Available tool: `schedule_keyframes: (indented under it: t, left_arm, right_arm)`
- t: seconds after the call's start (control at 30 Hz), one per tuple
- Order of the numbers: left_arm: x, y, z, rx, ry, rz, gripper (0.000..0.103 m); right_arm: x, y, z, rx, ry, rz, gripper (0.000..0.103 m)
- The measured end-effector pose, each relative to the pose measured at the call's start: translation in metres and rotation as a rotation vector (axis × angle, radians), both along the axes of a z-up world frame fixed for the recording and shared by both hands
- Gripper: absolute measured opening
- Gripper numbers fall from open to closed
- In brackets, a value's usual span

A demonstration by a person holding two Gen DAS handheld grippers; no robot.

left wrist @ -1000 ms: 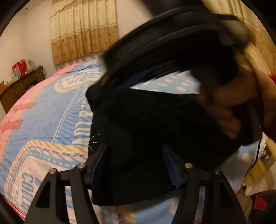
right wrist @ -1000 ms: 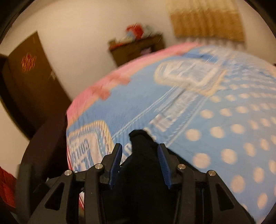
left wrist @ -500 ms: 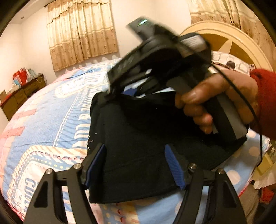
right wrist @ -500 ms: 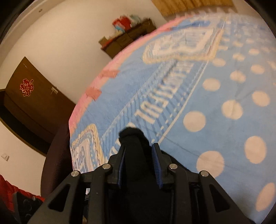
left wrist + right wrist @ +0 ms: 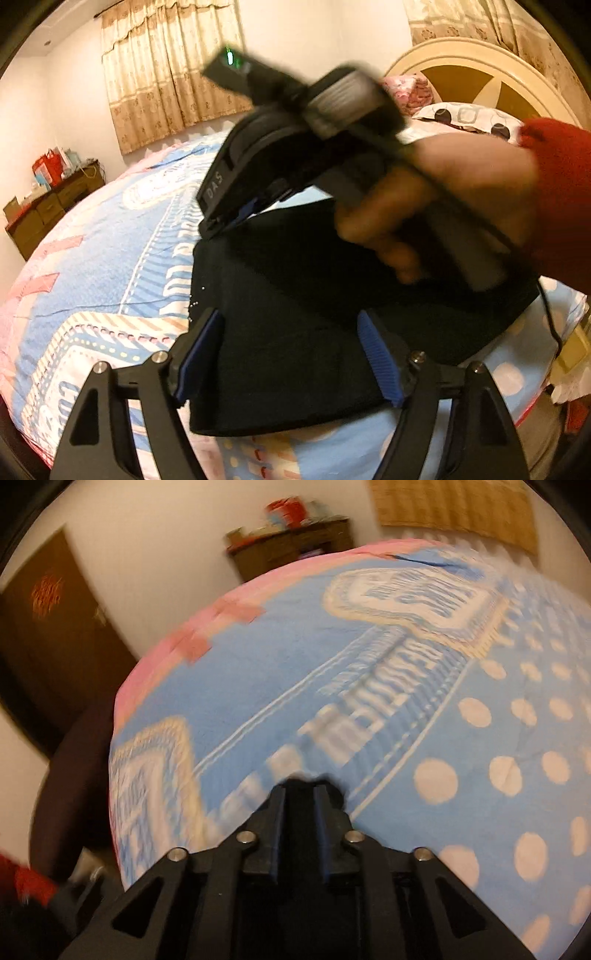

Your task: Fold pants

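Black fabric pants (image 5: 295, 295) lie as a folded, roughly rectangular bundle on my side of the bed, on the blue quilted bedspread with white polka dots and pale lettering (image 5: 110, 258).

My left gripper (image 5: 288, 354) hangs low over the near edge of the bundle. Its blue ribbed finger pads (image 5: 380, 362) stand well apart and are opening; black cloth shows between and below them, but neither pad presses on it.

My right gripper (image 5: 300, 805) is at the far edge of the pants. In the left wrist view it is blurred, held in a hand (image 5: 424, 206) with a red sleeve (image 5: 561, 192) at the wrist. From its own camera, the black fingers are nearly together and closing, with a narrow strip of dark cloth between them and a small tuft poking out past the tips. The pads appear to pinch that cloth, though blur softens the edge.

Background: beige patterned curtains (image 5: 166, 74), a dark wooden dresser (image 5: 291, 542) with red items on top, a cream and gold headboard (image 5: 480, 74), and a dark brown door (image 5: 48, 635).
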State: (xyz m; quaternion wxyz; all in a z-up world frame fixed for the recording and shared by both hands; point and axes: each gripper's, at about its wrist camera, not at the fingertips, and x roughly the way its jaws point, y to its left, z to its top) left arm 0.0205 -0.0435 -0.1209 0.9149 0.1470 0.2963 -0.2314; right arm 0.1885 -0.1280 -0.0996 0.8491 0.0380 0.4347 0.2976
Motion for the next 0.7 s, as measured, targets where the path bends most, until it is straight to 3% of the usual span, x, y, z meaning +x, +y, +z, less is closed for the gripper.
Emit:
schedule_keyframes:
  t: [0.1, 0.17, 0.37, 0.4, 0.5, 0.6, 0.7]
  left_arm:
    - [-0.002, 0.004, -0.001, -0.002, -0.002, -0.007, 0.078]
    - [-0.004, 0.006, 0.003, -0.012, 0.01, -0.012, 0.078]
    - [-0.01, 0.027, 0.029, -0.041, -0.029, 0.035, 0.079]
    - [-0.011, 0.033, 0.035, -0.058, -0.04, 0.044, 0.08]
    - [-0.01, 0.042, 0.052, -0.114, -0.079, 0.055, 0.09]
    - [-0.001, 0.035, 0.058, -0.135, -0.084, 0.053, 0.094]
    - [0.011, 0.027, 0.045, -0.117, -0.046, 0.062, 0.094]
  right_arm:
    - [0.022, -0.012, -0.015, 0.047, 0.076, -0.088, 0.015]
    - [0.019, -0.021, -0.009, 0.09, 0.067, -0.104, 0.015]
    - [-0.057, -0.105, 0.057, 0.322, -0.167, -0.318, 0.022]
    - [-0.073, -0.117, 0.066, 0.315, -0.193, -0.358, 0.028]
    - [-0.134, -0.135, 0.081, 0.208, -0.263, -0.399, 0.029]
    - [-0.186, -0.125, 0.074, 0.044, -0.291, -0.387, 0.029]
    - [-0.223, -0.106, 0.049, -0.091, -0.31, -0.372, 0.029]
